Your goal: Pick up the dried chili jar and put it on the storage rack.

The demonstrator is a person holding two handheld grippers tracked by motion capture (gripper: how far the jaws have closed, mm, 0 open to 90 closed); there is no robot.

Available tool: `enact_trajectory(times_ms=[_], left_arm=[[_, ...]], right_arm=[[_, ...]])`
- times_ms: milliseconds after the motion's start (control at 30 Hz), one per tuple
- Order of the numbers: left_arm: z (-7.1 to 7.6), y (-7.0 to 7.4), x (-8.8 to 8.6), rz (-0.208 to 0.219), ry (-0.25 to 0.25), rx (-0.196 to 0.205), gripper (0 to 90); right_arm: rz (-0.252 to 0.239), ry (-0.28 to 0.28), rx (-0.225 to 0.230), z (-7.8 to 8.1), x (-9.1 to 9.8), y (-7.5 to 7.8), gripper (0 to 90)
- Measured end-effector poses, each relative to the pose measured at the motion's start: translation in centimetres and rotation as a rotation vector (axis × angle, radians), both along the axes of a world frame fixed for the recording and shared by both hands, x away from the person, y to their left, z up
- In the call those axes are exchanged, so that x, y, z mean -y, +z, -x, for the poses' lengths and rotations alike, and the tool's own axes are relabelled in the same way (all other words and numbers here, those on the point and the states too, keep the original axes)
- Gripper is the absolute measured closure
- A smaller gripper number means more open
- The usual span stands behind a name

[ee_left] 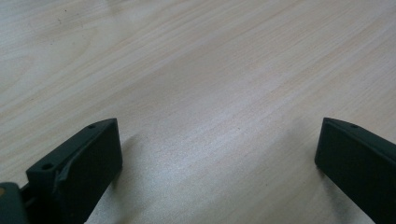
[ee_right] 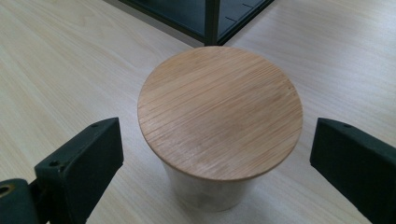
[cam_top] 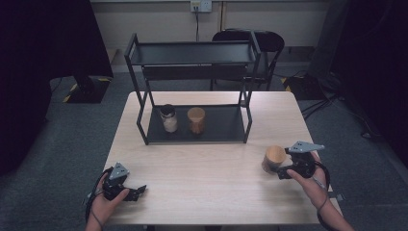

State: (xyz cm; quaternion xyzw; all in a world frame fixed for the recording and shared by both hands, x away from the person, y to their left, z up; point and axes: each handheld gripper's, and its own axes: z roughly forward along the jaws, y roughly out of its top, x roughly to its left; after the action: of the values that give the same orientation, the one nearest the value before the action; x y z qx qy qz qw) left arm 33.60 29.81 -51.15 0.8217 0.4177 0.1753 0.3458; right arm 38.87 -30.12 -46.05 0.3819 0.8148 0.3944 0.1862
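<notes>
A jar with a round bamboo lid (cam_top: 274, 157) (ee_right: 219, 109) stands on the table near its right edge. My right gripper (cam_top: 284, 169) (ee_right: 212, 163) is open, its jaws spread on either side of the jar without touching it. My left gripper (cam_top: 137, 191) (ee_left: 219, 158) rests open at the table's front left, with bare wood between its jaws. On the lower shelf of a black metal rack (cam_top: 192, 132) stand two more jars: one with a dark lid and pale contents (cam_top: 168, 118), one with a bamboo lid and brown contents (cam_top: 196, 120).
The rack's upper shelf (cam_top: 192, 53) is bare. A corner post of the rack (ee_right: 212, 21) stands just beyond the jar in the right gripper view. A black chair (cam_top: 250, 41) sits behind the table. The wooden table (cam_top: 207, 183) has open room at its middle and front.
</notes>
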Motion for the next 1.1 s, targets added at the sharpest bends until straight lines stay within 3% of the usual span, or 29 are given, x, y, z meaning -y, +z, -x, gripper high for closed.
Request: enact_trajectory(times_ms=[1100], left_arm=[[0.0,0.0,0.0,0.000,0.000,0.000,0.2]], right_arm=[[-0.036,-0.028,-0.032,-0.8,-0.1,-1.9,1.5]])
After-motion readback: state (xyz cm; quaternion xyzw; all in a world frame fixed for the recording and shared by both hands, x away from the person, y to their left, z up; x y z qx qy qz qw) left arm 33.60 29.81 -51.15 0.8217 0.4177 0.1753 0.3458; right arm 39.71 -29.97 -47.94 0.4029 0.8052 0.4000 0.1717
